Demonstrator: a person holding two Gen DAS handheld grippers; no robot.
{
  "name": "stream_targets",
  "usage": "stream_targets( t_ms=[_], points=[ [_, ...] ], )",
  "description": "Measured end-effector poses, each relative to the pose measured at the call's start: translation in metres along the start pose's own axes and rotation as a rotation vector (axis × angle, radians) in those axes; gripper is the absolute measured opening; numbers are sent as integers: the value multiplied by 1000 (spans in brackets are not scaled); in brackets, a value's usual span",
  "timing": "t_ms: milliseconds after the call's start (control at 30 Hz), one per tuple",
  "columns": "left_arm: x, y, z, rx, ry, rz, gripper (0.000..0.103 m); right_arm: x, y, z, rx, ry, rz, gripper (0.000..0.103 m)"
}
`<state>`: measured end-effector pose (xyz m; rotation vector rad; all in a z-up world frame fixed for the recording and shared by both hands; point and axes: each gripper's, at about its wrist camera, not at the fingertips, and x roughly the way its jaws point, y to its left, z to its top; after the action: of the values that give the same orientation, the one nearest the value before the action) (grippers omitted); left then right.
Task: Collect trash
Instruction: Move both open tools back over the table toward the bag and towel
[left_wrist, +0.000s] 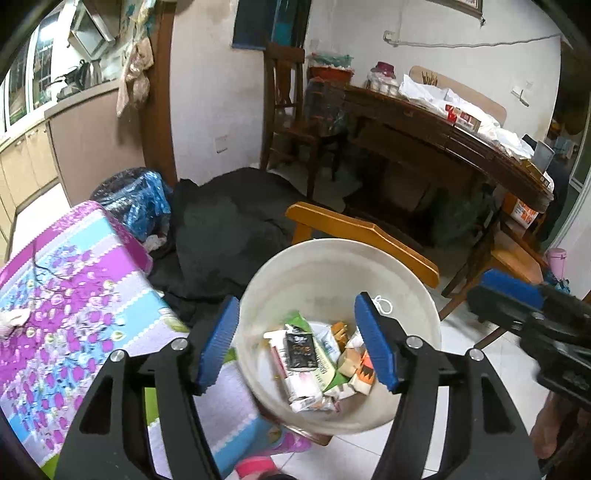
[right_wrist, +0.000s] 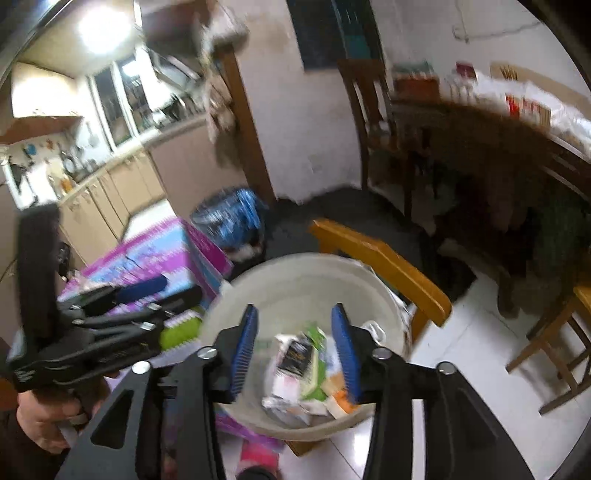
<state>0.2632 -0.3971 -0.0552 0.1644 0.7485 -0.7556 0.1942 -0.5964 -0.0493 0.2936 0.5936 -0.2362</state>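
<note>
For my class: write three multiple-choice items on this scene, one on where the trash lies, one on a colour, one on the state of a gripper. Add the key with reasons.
1. Where do the wrappers lie?
A in the white bucket
B on the floor
C on the dark table

2. What colour are the pads of the left gripper?
A red
B blue
C yellow

3. The right gripper is:
A shut on a wrapper
B shut, empty
C open, empty

Key: 1 A, wrappers pile on the bucket's bottom; 2 B, both pads show blue; 3 C, its jaws stand apart above the bucket with nothing between.

Black sachet (left_wrist: 301, 350) in the white bucket (left_wrist: 413, 295) bears pale lettering, possibly "Fore", too blurred to confirm; nothing else legible.
</note>
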Motion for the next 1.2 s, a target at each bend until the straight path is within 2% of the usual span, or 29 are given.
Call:
stream_targets(
  t_ms=[167, 233, 367, 533, 633, 867, 1100, 1200],
  points=[
    [-37, 23, -17, -2, -43, 42, 68, -30, 52, -16, -70, -117, 53, 70],
    [-57, 39, -28, -10, -72, 81, 70, -40, 73, -27, -96, -171, 54, 74],
    [-95, 77, -52, -61, -125, 167, 71, -52, 107, -45, -118, -241, 69, 77],
    [-141, 117, -87, -115, -183, 274, 73, -58, 147, -59, -156, -281, 117, 79],
    [-165, 136, -102, -150, -209, 322, 75, -61, 173, -65, -179, -284, 157, 80],
    [-211, 171, -123, -217, -256, 381, 77, -68, 224, -75, -224, -275, 238, 80],
    [-227, 193, -132, -230, -261, 409, 82, -62, 263, -80, -282, -230, 310, 84],
    [-227, 210, -137, -245, -251, 415, 87, -56, 282, -82, -321, -200, 349, 86]
  ],
)
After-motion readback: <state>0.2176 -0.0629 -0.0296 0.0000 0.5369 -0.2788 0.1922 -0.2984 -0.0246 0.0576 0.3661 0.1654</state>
